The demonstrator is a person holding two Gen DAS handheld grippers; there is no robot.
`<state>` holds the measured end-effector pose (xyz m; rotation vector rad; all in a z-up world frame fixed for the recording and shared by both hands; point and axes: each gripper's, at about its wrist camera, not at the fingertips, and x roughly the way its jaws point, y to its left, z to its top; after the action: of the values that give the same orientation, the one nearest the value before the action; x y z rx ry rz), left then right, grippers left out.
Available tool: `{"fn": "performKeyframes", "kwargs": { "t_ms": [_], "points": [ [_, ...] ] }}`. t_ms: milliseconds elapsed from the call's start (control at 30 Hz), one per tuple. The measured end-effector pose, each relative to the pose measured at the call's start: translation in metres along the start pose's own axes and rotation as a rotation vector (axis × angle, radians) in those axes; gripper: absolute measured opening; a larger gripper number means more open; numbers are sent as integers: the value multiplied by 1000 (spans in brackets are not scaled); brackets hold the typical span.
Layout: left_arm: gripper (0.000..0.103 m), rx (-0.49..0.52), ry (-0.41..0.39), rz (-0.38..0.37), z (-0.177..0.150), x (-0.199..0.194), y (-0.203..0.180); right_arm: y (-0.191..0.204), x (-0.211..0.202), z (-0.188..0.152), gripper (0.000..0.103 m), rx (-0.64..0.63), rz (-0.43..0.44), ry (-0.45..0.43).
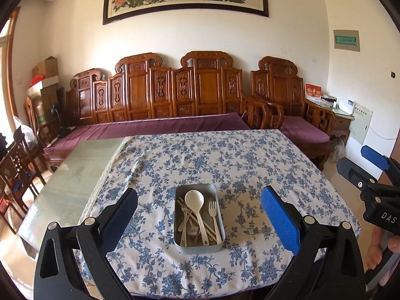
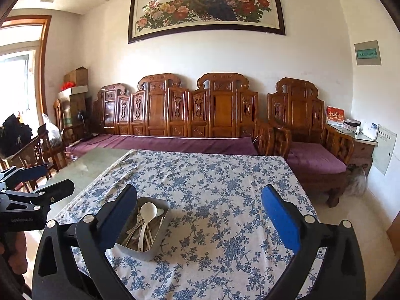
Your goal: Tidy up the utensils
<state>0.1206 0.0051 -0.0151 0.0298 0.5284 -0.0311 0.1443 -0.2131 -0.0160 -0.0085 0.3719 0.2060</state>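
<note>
Carved wooden benches line the wall behind a cloth-covered table, where a metal tin holds spoon, fork and chopsticks. Left tongs and right tongs hang wide open, empty; likely best pulled clear without nudging it.

Your left gripper fills the bottom of its own view, jaws spread wide with nothing between them. Your right gripper is just as wide and empty. Your fingers show at the lower right edge of the left view.
</note>
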Motion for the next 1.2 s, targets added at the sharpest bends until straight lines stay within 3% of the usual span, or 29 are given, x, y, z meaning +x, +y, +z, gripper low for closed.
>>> {"fn": "performKeyframes", "kwargs": {
  "t_ms": [1200],
  "points": [
    [95, -26, -33, -11, 0, -13, -1, 2, -7, 7, 100, 9, 5, -20]
  ]
}}
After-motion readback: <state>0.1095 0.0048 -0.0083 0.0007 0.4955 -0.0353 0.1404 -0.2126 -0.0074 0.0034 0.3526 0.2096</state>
